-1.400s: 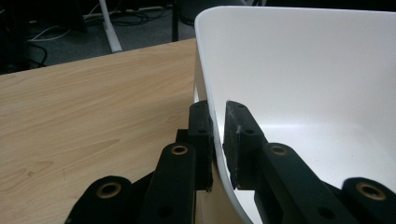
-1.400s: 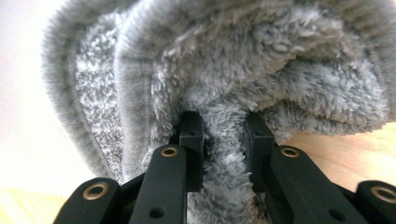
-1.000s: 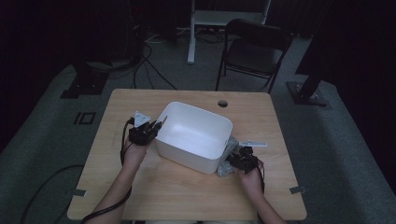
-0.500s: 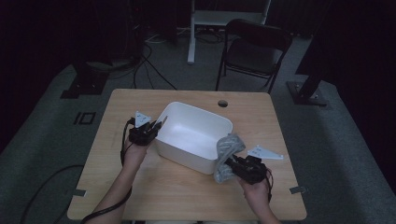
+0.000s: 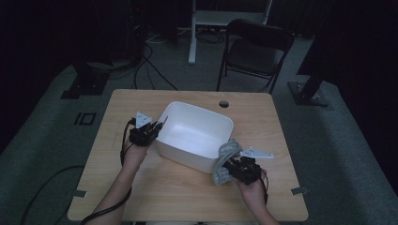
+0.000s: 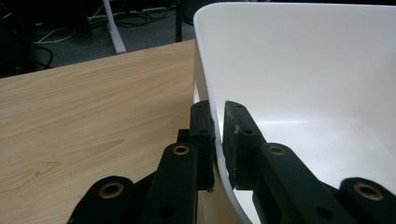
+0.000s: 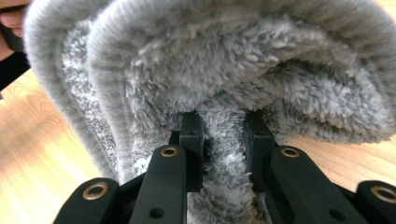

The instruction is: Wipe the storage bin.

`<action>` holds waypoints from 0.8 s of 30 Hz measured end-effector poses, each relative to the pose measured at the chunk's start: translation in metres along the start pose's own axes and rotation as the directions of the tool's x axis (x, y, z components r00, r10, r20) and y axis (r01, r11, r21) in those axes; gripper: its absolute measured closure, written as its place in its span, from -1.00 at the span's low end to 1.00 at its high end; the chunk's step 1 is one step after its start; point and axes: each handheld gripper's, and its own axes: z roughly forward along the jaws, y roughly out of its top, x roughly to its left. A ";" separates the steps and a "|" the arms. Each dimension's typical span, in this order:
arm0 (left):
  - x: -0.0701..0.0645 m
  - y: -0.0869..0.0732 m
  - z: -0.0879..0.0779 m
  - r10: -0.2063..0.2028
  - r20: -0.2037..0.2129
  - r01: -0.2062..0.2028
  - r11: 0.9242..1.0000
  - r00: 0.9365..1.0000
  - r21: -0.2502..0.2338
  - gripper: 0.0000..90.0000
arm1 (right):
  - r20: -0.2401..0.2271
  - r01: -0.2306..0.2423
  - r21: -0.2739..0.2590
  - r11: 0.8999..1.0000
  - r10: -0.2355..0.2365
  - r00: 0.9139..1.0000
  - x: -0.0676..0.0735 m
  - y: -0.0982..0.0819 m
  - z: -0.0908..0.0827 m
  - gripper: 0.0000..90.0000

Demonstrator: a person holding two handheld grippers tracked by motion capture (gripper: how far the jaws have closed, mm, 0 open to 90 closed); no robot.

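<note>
Presently the left hand-held gripper (image 5: 161,125) is clamped on the left rim of the white tub (image 5: 197,133) mid-desk (image 5: 141,192); the right hand-held gripper (image 5: 228,168) pinches a grey fluffy cloth (image 5: 224,157) at the tub's near-right corner.

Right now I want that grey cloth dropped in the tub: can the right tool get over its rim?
Probably yes. The right tool grips the fluffy grey cloth beside the white tub, whose open top looks unobstructed; the left tool clamps the far rim.
</note>
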 end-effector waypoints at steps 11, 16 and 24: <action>0.001 0.000 0.000 -0.011 0.010 0.011 1.000 1.000 0.002 0.82 | 0.044 -0.054 0.107 0.993 0.049 0.998 -0.022 -0.013 0.031 0.66; 0.000 0.000 0.000 -0.014 -0.006 0.014 1.000 1.000 0.002 0.82 | 0.039 -0.094 0.141 0.985 0.090 0.995 -0.030 -0.017 0.040 0.65; 0.003 0.001 -0.004 -0.033 0.028 0.032 0.999 0.999 0.017 0.70 | 0.049 -0.097 0.045 0.994 0.094 0.994 -0.039 0.001 0.014 0.65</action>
